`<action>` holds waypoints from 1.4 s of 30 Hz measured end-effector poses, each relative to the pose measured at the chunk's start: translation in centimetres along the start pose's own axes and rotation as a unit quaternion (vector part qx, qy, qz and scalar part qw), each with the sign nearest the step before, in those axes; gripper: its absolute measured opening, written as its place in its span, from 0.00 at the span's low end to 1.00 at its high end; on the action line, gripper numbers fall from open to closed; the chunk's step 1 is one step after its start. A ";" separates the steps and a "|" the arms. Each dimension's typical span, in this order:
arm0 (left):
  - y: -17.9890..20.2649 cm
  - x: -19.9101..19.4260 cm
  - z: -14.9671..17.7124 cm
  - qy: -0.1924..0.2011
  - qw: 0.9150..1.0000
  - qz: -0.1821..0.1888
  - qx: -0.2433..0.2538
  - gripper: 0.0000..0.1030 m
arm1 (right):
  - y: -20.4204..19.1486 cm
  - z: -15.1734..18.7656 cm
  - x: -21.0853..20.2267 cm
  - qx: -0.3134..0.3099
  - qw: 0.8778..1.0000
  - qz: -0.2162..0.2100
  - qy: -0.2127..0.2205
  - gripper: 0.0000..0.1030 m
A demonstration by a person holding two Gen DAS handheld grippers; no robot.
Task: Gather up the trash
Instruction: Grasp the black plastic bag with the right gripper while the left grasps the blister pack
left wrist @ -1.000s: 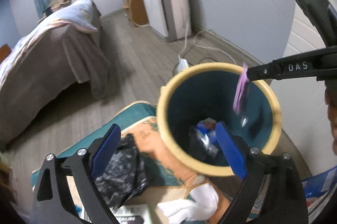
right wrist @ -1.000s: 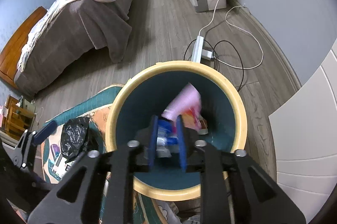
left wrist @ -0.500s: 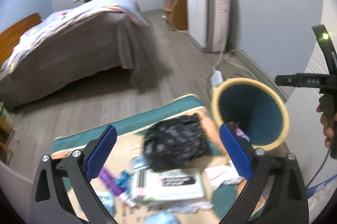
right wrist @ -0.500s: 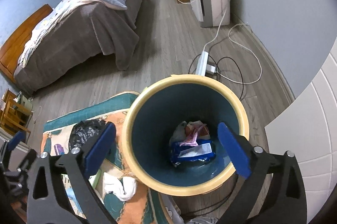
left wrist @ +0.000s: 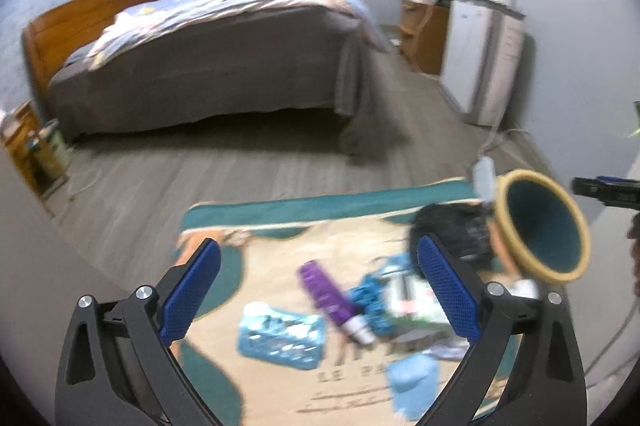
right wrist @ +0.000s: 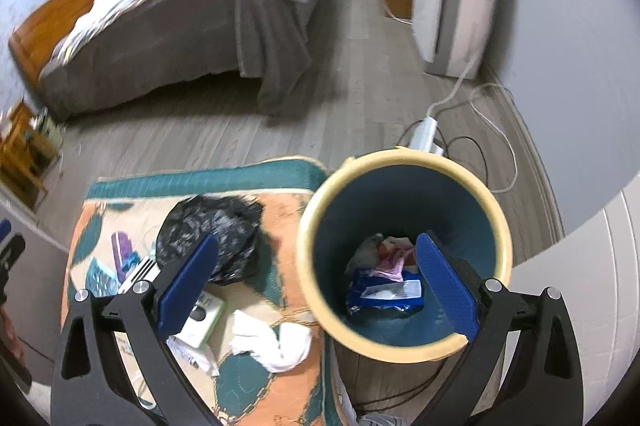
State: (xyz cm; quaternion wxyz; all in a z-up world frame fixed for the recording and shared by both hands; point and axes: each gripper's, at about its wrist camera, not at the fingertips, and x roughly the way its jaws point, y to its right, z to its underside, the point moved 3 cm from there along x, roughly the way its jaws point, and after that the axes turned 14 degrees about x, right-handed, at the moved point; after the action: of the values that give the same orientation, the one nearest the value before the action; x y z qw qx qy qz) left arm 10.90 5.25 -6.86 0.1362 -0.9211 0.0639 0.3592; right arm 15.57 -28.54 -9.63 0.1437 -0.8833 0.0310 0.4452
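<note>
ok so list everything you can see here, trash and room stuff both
trash bin: 1, teal with cream rim, floor beside the rug
wrappers in bin: several, blue and pink, bin bottom
black plastic bag: 1, black, rug next to the bin
white cloth: 1, white, rug near edge
purple bottle: 1, purple, lying on rug
blue packet: 1, light blue, rug centre
rug: 1, teal and orange, floor
bed: 1, brown cover, wooden headboard
power strip: 1, white, behind the bin
left hand-held gripper: open, over rug
right hand-held gripper: open, above bin

left tongs [left wrist: 318, 286] | black frame | blue ribbed pads | silver screws
</note>
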 end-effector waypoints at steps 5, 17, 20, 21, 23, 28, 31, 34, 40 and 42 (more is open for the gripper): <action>-3.1 1.1 2.1 -0.021 1.000 -0.010 -0.019 0.95 | -3.2 0.9 0.9 -0.020 1.000 -0.005 -0.018 0.94; -4.0 7.5 8.1 -0.112 0.993 -0.024 0.035 0.95 | -9.1 2.7 5.3 -0.020 0.997 0.011 -0.068 0.94; -3.3 8.9 9.2 -0.123 0.991 -0.009 0.055 0.95 | -10.1 3.1 7.0 -0.033 0.996 0.027 -0.079 0.94; -3.0 9.4 9.5 -0.127 0.990 -0.002 0.059 0.95 | -10.2 3.2 7.5 -0.034 0.995 0.033 -0.083 0.94; -2.4 10.1 9.9 -0.131 0.990 0.012 0.061 0.95 | -10.4 3.3 8.4 -0.031 0.995 0.039 -0.090 0.94; -1.9 12.4 11.3 -0.153 0.987 0.027 0.049 0.95 | -10.8 3.6 10.4 -0.016 0.993 0.045 -0.111 0.94; -2.6 12.5 12.2 -0.167 0.986 0.012 0.012 0.95 | -11.0 3.9 11.4 -0.027 0.991 0.060 -0.117 0.94; -3.8 11.3 12.5 -0.167 0.984 0.011 -0.062 0.95 | -10.8 3.9 12.1 -0.027 0.990 0.063 -0.124 0.94; -2.3 10.7 13.1 -0.189 0.978 0.010 -0.088 0.95 | -10.2 3.5 12.4 -0.008 0.990 0.060 -0.127 0.94; -1.5 11.1 13.3 -0.196 0.977 0.016 -0.089 0.95 | -10.3 3.5 12.5 -0.010 0.990 0.059 -0.128 0.94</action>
State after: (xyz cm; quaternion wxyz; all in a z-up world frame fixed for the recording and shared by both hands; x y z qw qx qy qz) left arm 10.77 10.42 -23.43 0.0578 -0.8402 0.0185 0.5388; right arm 22.24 -16.81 -19.19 0.1110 -0.8172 0.0599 0.5625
